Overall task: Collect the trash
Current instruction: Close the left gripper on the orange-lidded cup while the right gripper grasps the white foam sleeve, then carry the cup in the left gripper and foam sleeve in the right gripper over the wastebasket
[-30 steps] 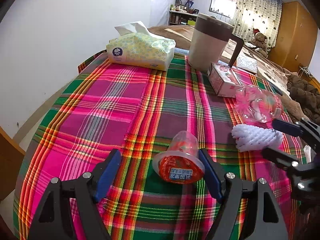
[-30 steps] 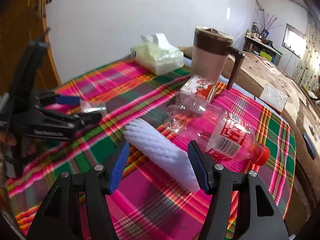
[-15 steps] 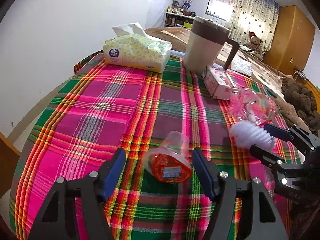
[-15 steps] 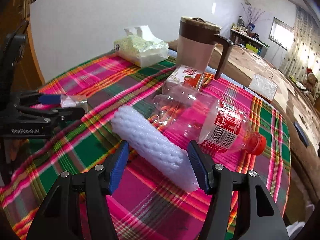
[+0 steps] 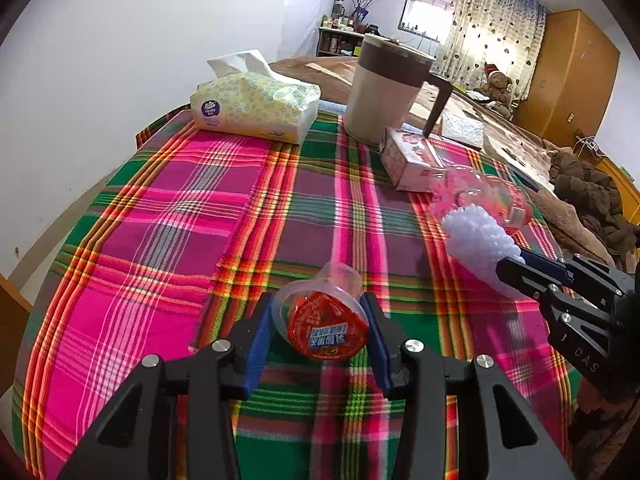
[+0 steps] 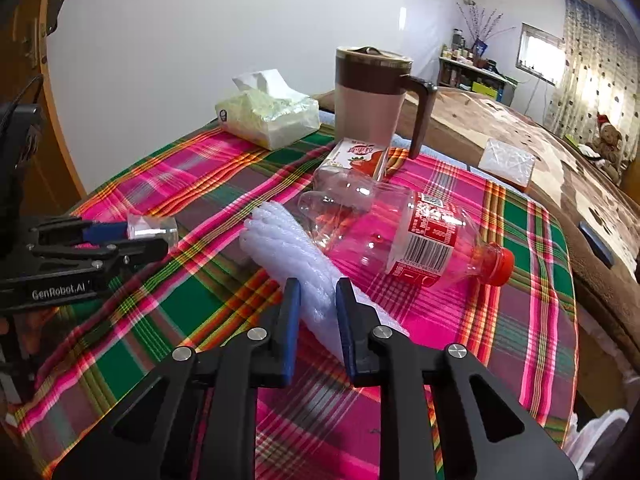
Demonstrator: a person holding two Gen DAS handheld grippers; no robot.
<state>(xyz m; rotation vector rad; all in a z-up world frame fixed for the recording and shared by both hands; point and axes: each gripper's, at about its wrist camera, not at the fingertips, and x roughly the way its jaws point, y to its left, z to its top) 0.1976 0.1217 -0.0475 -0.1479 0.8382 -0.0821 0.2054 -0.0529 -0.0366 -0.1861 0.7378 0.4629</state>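
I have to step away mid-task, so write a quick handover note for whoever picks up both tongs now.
Left tongs: closing on the jelly cup, which lies on its side between the pads.
Right tongs: closing on the white foam net, squeezing it.
Still loose on the plaid tablecloth: the empty plastic bottle, lying on its side, and the strawberry carton by the jug.
Done: no item visibly binned yet.
Left: lift both items, bin them, then collect the bottle and carton. No bin is in view.
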